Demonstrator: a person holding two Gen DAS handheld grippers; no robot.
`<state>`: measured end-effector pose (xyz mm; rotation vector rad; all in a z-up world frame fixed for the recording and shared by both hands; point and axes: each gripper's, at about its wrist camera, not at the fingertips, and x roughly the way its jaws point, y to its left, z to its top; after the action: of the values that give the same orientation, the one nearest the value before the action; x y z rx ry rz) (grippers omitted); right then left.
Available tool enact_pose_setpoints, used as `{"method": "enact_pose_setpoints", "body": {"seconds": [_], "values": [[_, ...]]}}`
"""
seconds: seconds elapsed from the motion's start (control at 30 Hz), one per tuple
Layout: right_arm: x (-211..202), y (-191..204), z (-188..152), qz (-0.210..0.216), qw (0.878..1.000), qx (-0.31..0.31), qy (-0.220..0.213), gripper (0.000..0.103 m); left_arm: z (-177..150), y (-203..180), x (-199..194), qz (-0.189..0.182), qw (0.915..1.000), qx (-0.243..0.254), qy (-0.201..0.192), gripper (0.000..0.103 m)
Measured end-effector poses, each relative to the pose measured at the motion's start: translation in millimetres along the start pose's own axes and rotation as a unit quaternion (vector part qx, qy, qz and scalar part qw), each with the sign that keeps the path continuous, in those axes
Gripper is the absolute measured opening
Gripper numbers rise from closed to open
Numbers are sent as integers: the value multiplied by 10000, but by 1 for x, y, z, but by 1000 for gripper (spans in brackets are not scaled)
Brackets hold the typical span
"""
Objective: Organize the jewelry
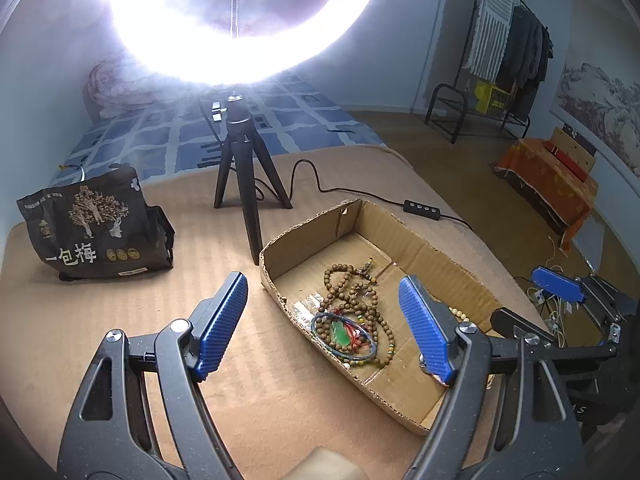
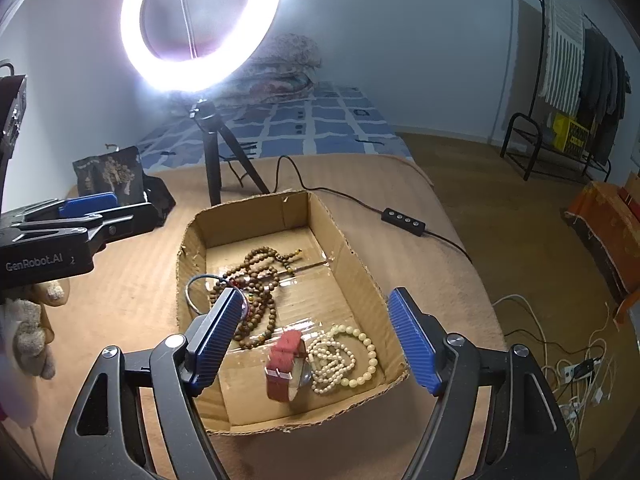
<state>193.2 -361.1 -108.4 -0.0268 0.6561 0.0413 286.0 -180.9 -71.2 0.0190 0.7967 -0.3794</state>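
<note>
Left gripper: jaws spread wide, holding nothing. Right gripper: likewise spread, empty, above cardboard box.

Glaring ring light, dim fisheye-curved edges

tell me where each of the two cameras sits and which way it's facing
Left wrist view: sits on the left gripper, angled down at the shallow brown cardboard box; its open blue fingers show, with the right gripper at the right edge.
Right wrist view: sits on the right gripper, angled down over the box, nearer the red-strapped watch and cream bead strands; the left gripper shows at left.
Shared: box, brown wooden bead necklace, glowing white ring light.
</note>
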Motion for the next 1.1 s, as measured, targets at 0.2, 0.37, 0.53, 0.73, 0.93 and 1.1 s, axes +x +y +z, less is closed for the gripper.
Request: {"method": "enact_pose_setpoints", "body": {"seconds": [0.2, 0.37, 0.53, 0.73, 0.93, 1.1], "values": [[-8, 1, 4, -91, 9999, 22, -92, 76, -1, 1, -7, 28, 10000, 4, -34, 81], [-17, 2, 7, -149, 9997, 40, -176, 76, -4, 2, -19, 76, 9999, 46, -58, 81], [-33, 5, 10, -236, 9993, 65, -296, 76, -6, 7, -44, 39, 9999, -38, -156, 81], [-59, 13, 12, -428, 9979, 25, -488, 77, -9, 14, -79, 70, 9993, -112, -339, 81], [-82, 18, 14, -497, 9966, 118, -644, 80, -16, 20, -111, 100, 9988, -126, -457, 82], [-102, 26, 13, -601, 9949, 121, -807, 80, -24, 22, -138, 184, 9980, -75, -606, 84]]}}
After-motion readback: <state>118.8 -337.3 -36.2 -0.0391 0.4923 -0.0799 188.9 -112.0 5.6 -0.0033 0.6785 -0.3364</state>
